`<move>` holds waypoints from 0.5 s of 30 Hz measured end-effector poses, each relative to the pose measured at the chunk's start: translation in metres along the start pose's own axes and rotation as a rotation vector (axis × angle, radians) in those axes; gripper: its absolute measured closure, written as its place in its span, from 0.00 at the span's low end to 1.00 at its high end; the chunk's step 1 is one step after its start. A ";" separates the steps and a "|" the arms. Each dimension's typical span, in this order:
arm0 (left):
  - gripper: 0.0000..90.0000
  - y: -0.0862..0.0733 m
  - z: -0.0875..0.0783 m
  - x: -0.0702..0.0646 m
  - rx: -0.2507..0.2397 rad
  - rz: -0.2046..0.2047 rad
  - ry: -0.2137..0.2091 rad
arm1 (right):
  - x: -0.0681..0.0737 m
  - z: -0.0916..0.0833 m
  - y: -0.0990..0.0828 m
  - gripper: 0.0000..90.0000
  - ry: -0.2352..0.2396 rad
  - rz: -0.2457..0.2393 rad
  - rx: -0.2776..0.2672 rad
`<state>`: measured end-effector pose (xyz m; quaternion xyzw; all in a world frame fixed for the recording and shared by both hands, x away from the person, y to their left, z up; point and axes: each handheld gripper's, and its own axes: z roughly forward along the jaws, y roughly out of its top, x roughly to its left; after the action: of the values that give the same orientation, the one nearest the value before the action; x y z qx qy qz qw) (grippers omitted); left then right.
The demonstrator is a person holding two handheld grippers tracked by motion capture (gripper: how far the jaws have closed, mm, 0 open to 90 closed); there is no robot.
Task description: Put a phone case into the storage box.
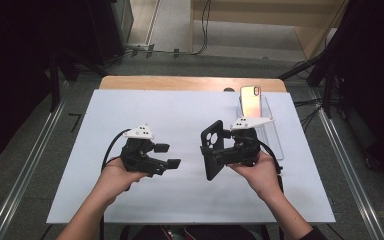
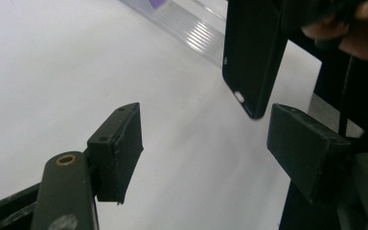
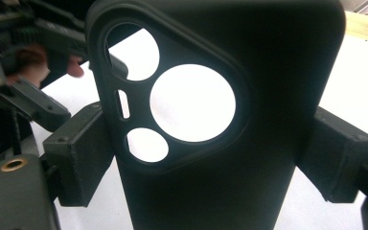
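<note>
- Black and matte, the phone case (image 1: pixel 213 149) stands upright just right of the frame's centre in the high view, clamped across its width by the right gripper (image 1: pixel 223 148), clear of the white tabletop (image 1: pixel 180 115).
- From the right gripper view, the two fingers (image 3: pixel 79 158) press on either long edge of the case (image 3: pixel 268 96); its camera cut-out sits at upper left of the frame, with white surface showing through the holes.
- Left of centre in the high view, the left gripper (image 1: pixel 171 155) points toward the case, its fingers (image 1: pixel 162 147) spread apart and holding nothing.
- In the left gripper view, the case (image 2: pixel 254 57) hangs at the upper right of the frame, beyond the parted fingers (image 2: pixel 117 148) and not between them; near, not touching.
- At the upper right of the high view, a phone (image 1: pixel 250 100) with a glossy pinkish face leans in a clear stand (image 1: pixel 272 132) behind the right gripper.
- Judged step: the case is lifted and presented, apparently either for a handover to the free gripper or for carrying to the phone; which one I cannot tell.
- Next move, as a judgement: if the left gripper takes part, it needs to line its gap up with a free edge of the case, below or above the right fingers, before closing, while the right keeps the case steady and upright.
</note>
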<state>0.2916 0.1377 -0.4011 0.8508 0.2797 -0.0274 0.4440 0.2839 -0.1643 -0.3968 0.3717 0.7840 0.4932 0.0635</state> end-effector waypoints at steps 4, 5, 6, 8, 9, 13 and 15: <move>0.31 -0.012 0.003 0.002 0.026 0.043 0.002 | -0.003 -0.006 0.002 0.14 0.011 -0.006 -0.001; 0.31 -0.015 0.003 0.003 0.030 0.047 -0.001 | -0.004 -0.007 0.003 0.14 0.012 -0.007 -0.002; 0.31 -0.018 0.003 0.004 0.035 0.047 -0.008 | -0.005 -0.009 0.003 0.14 0.018 -0.007 0.001; 0.31 -0.023 0.003 0.006 0.043 0.041 -0.021 | -0.007 -0.013 0.004 0.14 0.018 -0.014 0.000; 0.31 -0.025 0.003 0.007 0.047 0.037 -0.028 | -0.008 -0.015 0.005 0.14 0.015 -0.016 -0.003; 0.31 -0.033 0.003 0.009 0.052 0.044 -0.023 | -0.013 -0.023 0.007 0.14 -0.001 -0.012 -0.012; 0.31 -0.037 0.002 0.011 0.046 0.033 -0.018 | -0.016 -0.028 0.009 0.14 -0.004 -0.008 -0.016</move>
<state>0.2831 0.1579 -0.4325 0.8650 0.2608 -0.0341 0.4273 0.2866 -0.1924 -0.3798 0.3688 0.7815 0.4984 0.0700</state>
